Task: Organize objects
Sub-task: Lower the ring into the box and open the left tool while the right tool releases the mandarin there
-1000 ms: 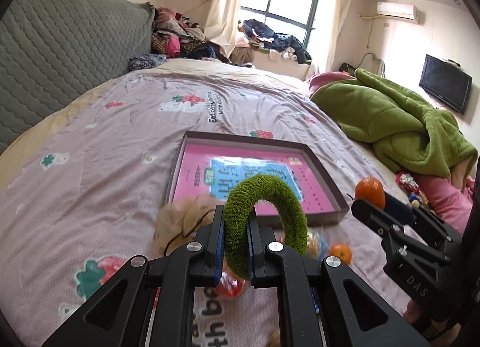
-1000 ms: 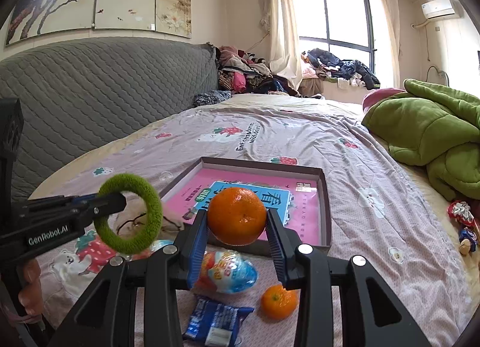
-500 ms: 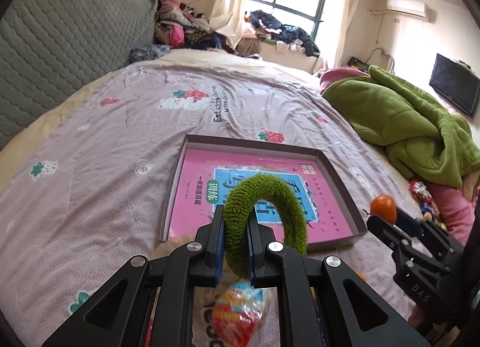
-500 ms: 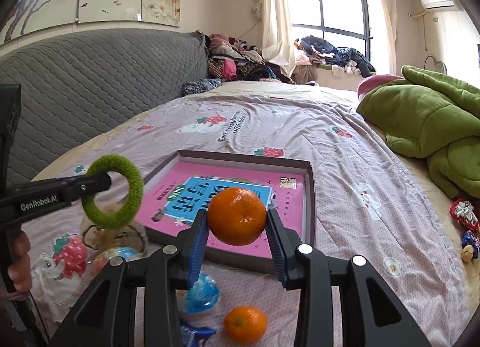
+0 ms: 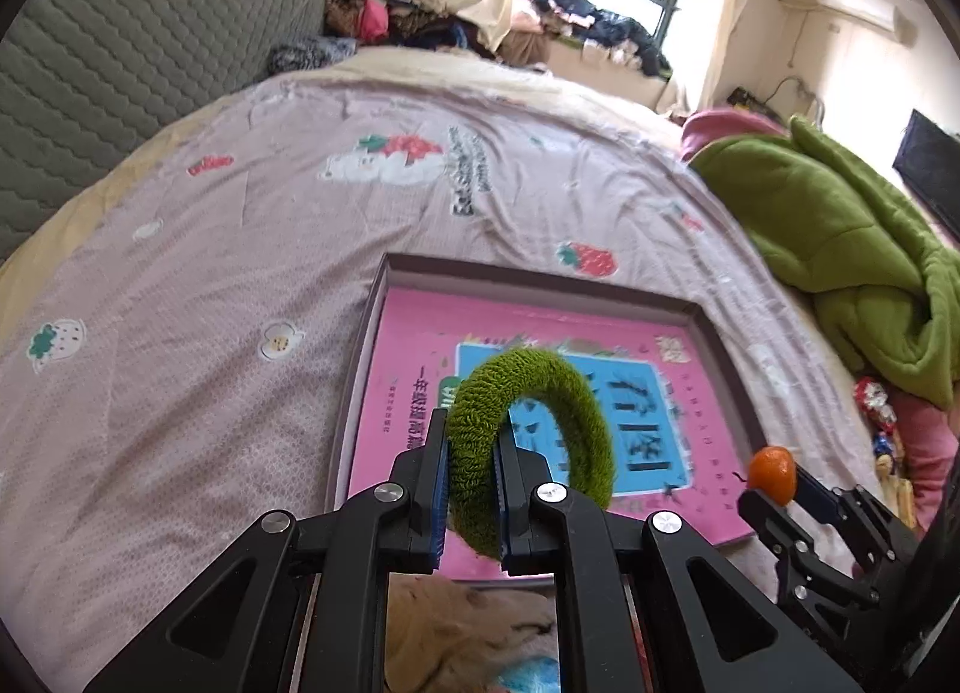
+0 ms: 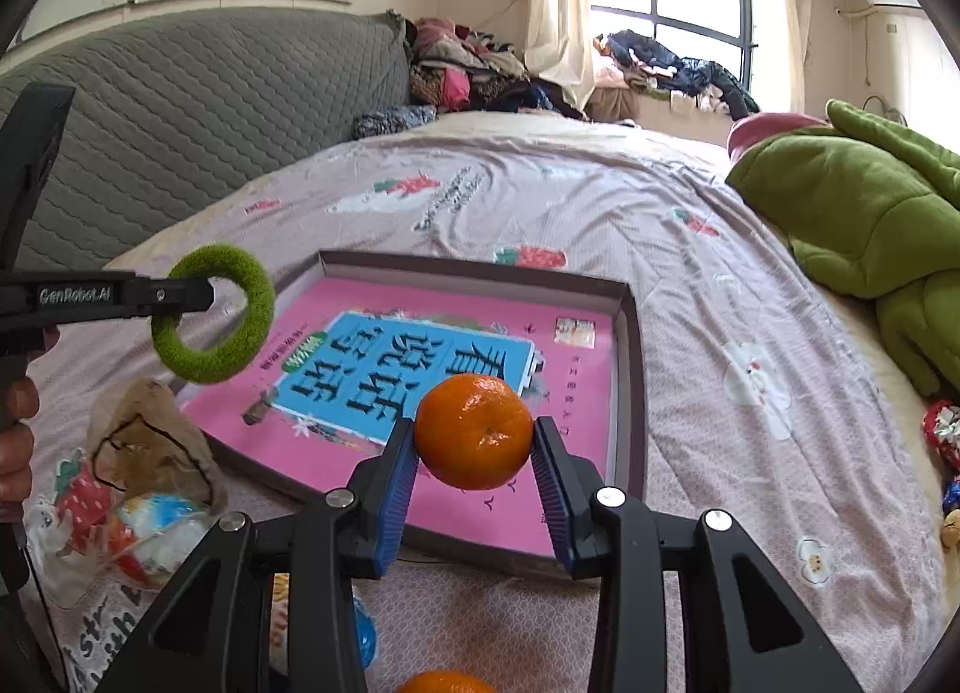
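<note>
My left gripper [image 5: 471,447] is shut on a fuzzy green ring [image 5: 576,399], which stands upright over the near edge of a shallow grey box lid [image 5: 372,327] with a pink and blue book [image 5: 414,369] inside. In the right wrist view the same ring [image 6: 210,357] hangs at the lid's left corner. My right gripper [image 6: 474,441] is shut on an orange tangerine [image 6: 474,435], held above the near side of the lid [image 6: 630,345]. The tangerine [image 5: 774,471] also shows at the right of the left wrist view.
A beige paper bag [image 6: 144,435], a wrapped toy egg [image 6: 150,531] and a second tangerine [image 6: 444,682] lie on the pink bedsheet near me. A green blanket [image 6: 870,213] is heaped at the right. A grey headboard [image 6: 180,111] rises at the left. A hand [image 6: 15,447] grips the left tool.
Both grippers have moved forward toward the box lid, which now looks larger and closer. The ring and the tangerine stay gripped as before.
</note>
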Demonstrator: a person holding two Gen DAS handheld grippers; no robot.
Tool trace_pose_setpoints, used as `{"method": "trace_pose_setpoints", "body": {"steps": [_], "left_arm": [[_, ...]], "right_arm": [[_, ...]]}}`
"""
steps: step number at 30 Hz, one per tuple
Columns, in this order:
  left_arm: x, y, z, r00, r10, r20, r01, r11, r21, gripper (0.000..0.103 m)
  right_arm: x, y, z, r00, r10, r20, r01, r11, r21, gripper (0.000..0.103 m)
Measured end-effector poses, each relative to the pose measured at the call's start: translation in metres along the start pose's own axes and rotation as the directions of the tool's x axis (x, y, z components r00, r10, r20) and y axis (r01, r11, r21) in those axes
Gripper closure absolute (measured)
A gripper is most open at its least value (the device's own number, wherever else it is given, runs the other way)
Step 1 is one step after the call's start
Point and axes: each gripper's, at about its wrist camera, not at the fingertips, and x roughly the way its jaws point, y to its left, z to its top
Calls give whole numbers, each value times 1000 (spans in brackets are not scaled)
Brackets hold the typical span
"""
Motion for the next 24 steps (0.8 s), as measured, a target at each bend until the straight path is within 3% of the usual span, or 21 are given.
{"method": "trace_pose_setpoints", "body": {"steps": [11,24], "left_arm": [[41,10,-5,994,1,-105,-3,1000,-27,91],[59,10,-8,985,29,-172,-32,999,-12,90]], "right_arm": [[35,-8,-10,992,-30,-119,31,1000,6,64],[38,-9,-11,990,-62,-125,66,998,20,64]]}}
